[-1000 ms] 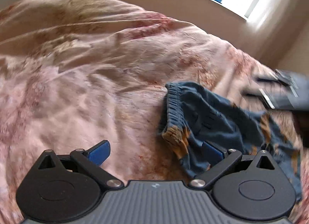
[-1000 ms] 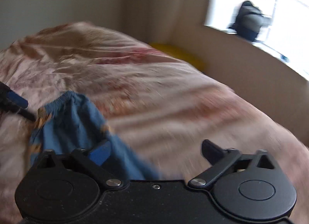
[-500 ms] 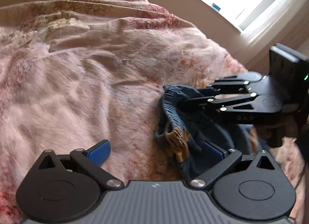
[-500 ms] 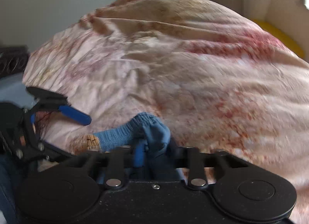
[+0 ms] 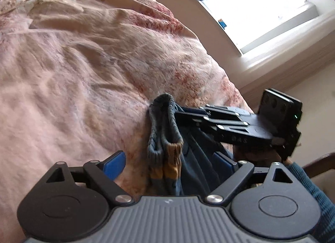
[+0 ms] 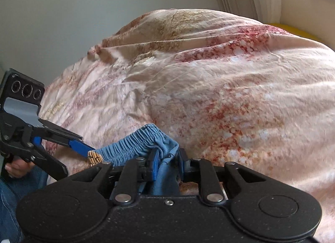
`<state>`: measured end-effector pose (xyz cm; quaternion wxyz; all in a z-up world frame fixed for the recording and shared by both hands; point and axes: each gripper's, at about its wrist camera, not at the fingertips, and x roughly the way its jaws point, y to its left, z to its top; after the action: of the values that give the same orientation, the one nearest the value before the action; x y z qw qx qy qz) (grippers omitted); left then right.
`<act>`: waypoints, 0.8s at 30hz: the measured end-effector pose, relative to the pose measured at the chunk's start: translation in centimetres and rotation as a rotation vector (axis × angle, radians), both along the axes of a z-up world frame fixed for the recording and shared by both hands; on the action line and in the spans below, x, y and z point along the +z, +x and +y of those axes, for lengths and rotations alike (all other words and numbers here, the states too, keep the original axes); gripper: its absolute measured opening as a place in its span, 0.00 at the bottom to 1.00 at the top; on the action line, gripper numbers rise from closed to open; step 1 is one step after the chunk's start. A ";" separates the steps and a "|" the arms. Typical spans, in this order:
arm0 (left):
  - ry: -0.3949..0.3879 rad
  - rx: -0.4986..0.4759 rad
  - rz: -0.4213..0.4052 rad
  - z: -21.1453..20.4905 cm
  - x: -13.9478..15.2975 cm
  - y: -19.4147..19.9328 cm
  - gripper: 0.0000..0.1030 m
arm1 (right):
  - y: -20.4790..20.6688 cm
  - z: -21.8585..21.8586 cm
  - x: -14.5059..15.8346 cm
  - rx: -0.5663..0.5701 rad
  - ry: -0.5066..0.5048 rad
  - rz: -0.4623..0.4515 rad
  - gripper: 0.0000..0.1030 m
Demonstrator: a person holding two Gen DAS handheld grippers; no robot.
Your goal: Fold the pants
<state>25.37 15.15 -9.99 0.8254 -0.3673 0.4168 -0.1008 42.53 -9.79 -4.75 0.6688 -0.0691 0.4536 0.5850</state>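
Left wrist view: your left gripper [image 5: 170, 162] has its jaws wide and closing, the pants [image 5: 165, 138] waistband between them, pads not yet pressing. The pants lie bunched on the bed [image 5: 83, 75]. Get the pads squarely over the gathered elastic near the orange patch before they close.

Right wrist view: your right gripper [image 6: 166, 164] has its jaws nearly together and closing, pinching blue waistband cloth. Judgement: keep both grips on the same edge, apart, so it lifts flat. No containers with visible contents.

left tool [image 5: 169, 163] closing, right tool [image 6: 166, 159] closing, clamped
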 end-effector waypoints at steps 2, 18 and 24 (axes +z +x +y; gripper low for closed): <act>0.030 0.035 0.001 -0.2 -0.3 0.5 0.65 | 0.0 0.0 -0.1 -0.002 0.004 0.003 0.19; 0.040 0.111 -0.005 1.4 1.0 -1.5 0.18 | -3.0 -9.7 7.3 -0.337 -0.126 -0.282 0.72; -0.010 0.122 0.009 2.1 0.9 -1.9 0.18 | -4.0 -15.6 5.0 -0.445 -0.254 -0.170 0.72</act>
<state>23.45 17.23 -9.07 0.8263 -0.3966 0.3968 -0.0504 38.58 -25.35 0.22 0.8026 -0.0999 0.4696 0.3541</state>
